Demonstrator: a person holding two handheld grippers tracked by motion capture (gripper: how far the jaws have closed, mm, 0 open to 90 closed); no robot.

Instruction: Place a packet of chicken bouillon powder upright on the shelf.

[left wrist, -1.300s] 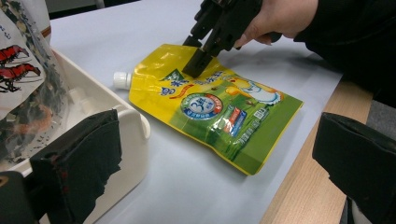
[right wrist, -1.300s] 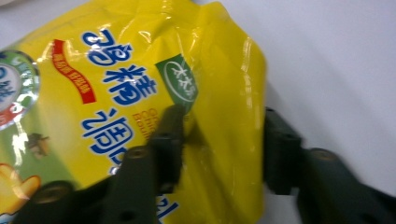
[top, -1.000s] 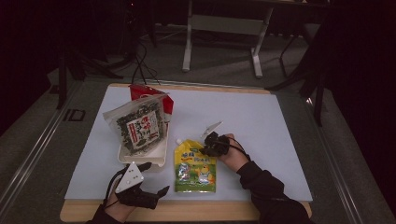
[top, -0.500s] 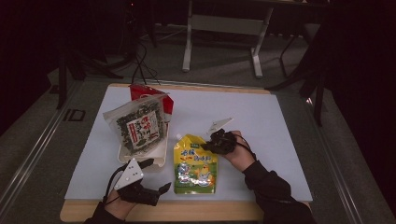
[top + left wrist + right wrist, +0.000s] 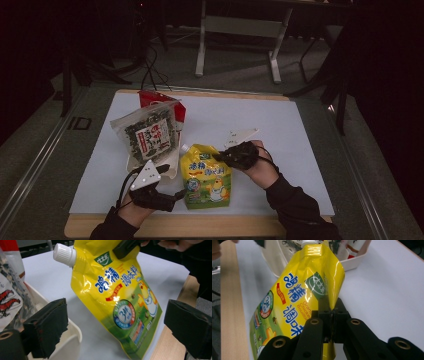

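Observation:
A yellow spouted pouch (image 5: pixel 206 176) with blue lettering and a white cap (image 5: pixel 64 254) stands tilted, its bottom on the white mat and its top raised. My right gripper (image 5: pixel 218 156) is shut on the pouch's upper side edge; in the right gripper view the jaws (image 5: pixel 331 308) pinch the yellow film (image 5: pixel 294 290). My left gripper (image 5: pixel 171 182) hovers just left of the pouch, open. In the left gripper view its two black pads (image 5: pixel 47 330) stand wide apart with the pouch (image 5: pixel 117 290) ahead of them, untouched.
A white tray (image 5: pixel 172 167) on the left holds a seaweed bag (image 5: pixel 147 135), with a red packet (image 5: pixel 159 99) behind it. The tray's rim (image 5: pixel 72 340) lies close to my left gripper. The wooden table edge (image 5: pixel 200 226) runs along the front.
My right gripper has risen with the pouch's top, tipping the pouch up off the mat. The left gripper has lifted slightly.

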